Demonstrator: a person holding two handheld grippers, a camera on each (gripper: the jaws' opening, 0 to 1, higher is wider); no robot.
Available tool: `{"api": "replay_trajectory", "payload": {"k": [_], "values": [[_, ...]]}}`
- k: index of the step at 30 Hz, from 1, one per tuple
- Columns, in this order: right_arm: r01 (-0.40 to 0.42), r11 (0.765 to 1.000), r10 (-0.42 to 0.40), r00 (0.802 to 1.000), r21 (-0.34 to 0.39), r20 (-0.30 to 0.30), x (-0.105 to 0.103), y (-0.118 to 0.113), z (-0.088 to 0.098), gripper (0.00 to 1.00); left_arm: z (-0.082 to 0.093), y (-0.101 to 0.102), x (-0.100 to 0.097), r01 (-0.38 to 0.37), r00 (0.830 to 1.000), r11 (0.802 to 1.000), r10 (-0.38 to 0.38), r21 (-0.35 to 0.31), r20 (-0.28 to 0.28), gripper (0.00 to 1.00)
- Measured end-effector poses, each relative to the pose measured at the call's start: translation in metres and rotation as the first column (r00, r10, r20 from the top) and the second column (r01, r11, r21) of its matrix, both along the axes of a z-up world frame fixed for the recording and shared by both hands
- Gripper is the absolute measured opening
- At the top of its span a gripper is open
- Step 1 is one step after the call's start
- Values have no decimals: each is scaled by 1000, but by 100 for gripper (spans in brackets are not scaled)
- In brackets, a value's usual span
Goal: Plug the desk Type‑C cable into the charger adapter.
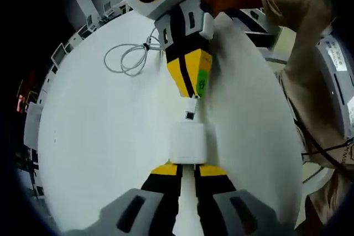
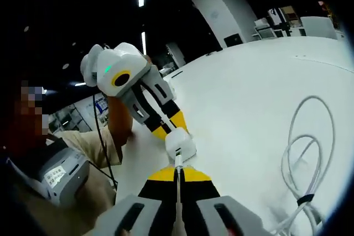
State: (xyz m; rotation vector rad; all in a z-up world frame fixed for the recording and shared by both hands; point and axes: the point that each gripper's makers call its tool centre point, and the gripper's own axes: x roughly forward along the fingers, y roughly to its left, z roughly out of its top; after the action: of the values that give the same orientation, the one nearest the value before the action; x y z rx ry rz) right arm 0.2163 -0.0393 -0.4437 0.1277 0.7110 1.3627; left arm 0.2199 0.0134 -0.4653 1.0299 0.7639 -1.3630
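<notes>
Both grippers meet: left (image 1: 188,165) clamps adapter (image 1: 188,142), right (image 1: 193,93) holds plug (image 1: 190,106).

Left gripper (image 1: 187,165) clamps white charger adapter (image 1: 187,142) over white table (image 1: 99,136). Right gripper (image 1: 191,93) comes in from above, pinching Type-C plug (image 1: 190,107) at adapter's top face. White cable (image 1: 128,56) coiled farther back on table.

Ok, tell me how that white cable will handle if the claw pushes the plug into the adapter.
The cable lies in loose coils on the table, so it is probably floppy and light. Its tied bundle should drag along easily. The short plug end held in the right claw looks stiff enough to push into the adapter.
</notes>
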Motion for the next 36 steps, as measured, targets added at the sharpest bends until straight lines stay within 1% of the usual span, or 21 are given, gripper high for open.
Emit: {"api": "replay_trajectory", "payload": {"k": [18,21,22,29,36], "values": [[-22,1000,22,1000,3,-8,-1,3,0,3,0,-2,-1,26,999,1000,-25,-2,22,11],[-27,1000,27,1000,0,-14,0,2,1,3,0,-3,-1,34,999,999,-34,0,30,11],[-32,999,32,999,0,-19,0,2,1,3,1,-3,0,60,997,998,-60,-1,47,11],[-43,999,43,999,-23,-17,0,3,3,3,1,-4,0,65,995,998,-66,8,74,11],[-45,998,45,999,-39,-5,2,3,5,3,2,-4,-1,70,994,998,-70,8,81,11]]}}
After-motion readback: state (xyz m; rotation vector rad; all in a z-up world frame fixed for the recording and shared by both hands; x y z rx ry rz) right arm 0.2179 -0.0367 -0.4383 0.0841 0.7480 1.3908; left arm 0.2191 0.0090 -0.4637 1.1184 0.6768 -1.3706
